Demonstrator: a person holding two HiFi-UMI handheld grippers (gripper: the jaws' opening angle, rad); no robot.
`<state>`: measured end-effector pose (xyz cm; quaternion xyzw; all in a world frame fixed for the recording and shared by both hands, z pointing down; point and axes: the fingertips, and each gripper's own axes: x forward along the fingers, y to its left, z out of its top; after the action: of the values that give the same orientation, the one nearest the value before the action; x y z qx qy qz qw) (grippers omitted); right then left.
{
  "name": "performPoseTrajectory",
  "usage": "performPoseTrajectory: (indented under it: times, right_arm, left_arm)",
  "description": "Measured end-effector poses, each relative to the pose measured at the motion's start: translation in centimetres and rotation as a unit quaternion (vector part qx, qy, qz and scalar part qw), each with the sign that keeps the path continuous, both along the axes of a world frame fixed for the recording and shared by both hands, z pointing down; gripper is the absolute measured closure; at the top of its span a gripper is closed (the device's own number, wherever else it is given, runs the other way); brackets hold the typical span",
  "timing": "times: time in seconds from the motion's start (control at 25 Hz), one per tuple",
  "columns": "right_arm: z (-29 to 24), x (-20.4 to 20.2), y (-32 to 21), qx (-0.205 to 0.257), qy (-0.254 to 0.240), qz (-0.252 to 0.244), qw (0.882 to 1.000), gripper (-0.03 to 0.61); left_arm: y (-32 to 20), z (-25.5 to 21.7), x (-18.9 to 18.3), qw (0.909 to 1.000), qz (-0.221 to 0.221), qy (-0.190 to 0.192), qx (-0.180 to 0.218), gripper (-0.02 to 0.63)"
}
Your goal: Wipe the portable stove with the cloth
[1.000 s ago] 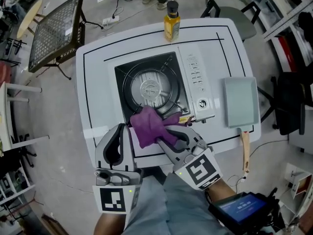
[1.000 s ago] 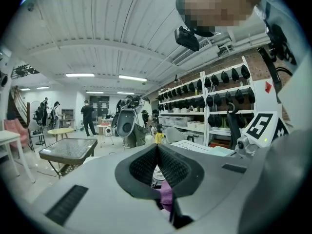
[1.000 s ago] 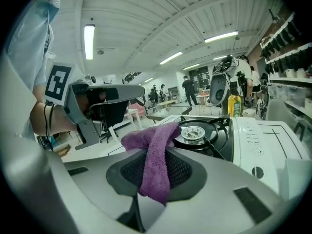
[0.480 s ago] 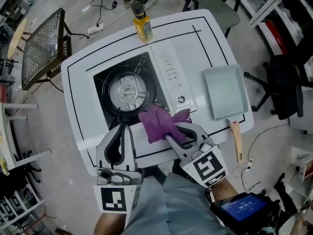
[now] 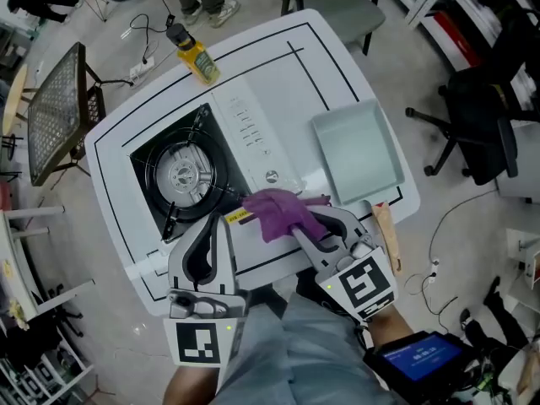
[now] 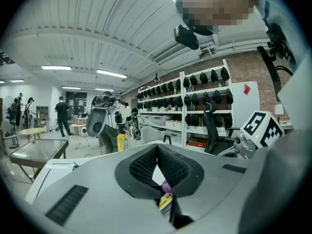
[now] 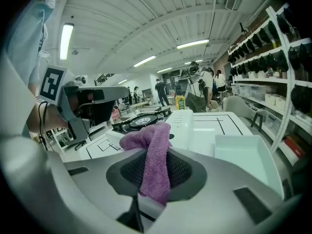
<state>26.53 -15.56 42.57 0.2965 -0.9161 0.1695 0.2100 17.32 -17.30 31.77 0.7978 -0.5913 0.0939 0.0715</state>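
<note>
Purple terry cloth (image 5: 278, 212) was clamped in the right gripper (image 5: 314, 226), jaws shut on its near end. The rest was bunched forward over the near right corner of the portable stove (image 5: 184, 175). Whether it was actually pressing on the casing, I couldn't tell. Just to the left, the left gripper (image 5: 211, 223) had its jaws together on nothing, at the stove's near edge.

My read was that a good wipe needed that wad pressed flat first. Then came overlapping strokes from the near edge outward, across the white control panel and round the burner ring, easing past the knob. The idle left gripper looked well placed to brace the stove so it wouldn't skate on the white table (image 5: 312, 66).

Further right, just beside the stove, the pale green tray (image 5: 354, 154) lay empty. At the far edge stood a capped bottle (image 5: 196, 57), holding yellow liquid.
</note>
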Motion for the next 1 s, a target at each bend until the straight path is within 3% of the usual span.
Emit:
performPoseTrajectory:
  times: [0.2, 0.72, 1.0]
  right_arm:
    - [-1.1, 2.7, -1.2, 0.012, 0.01, 0.028, 0.999, 0.472]
    - [-7.6, 4.2, -2.2, 0.081, 0.014, 0.058, 0.995, 0.471]
    - [-4.7, 1.7, 4.3, 0.014, 0.002, 0.106, 0.994, 0.471]
  left_arm:
    - [-0.6, -0.2, 1.9, 0.9999, 0.016, 0.002, -0.004, 0.595]
    - [-0.8, -5.8, 3.3, 0.9972, 0.044, 0.011, 0.059, 0.595]
    - [3.9, -4.4, 0.9, 0.9958, 0.081, 0.011, 0.04, 0.595]
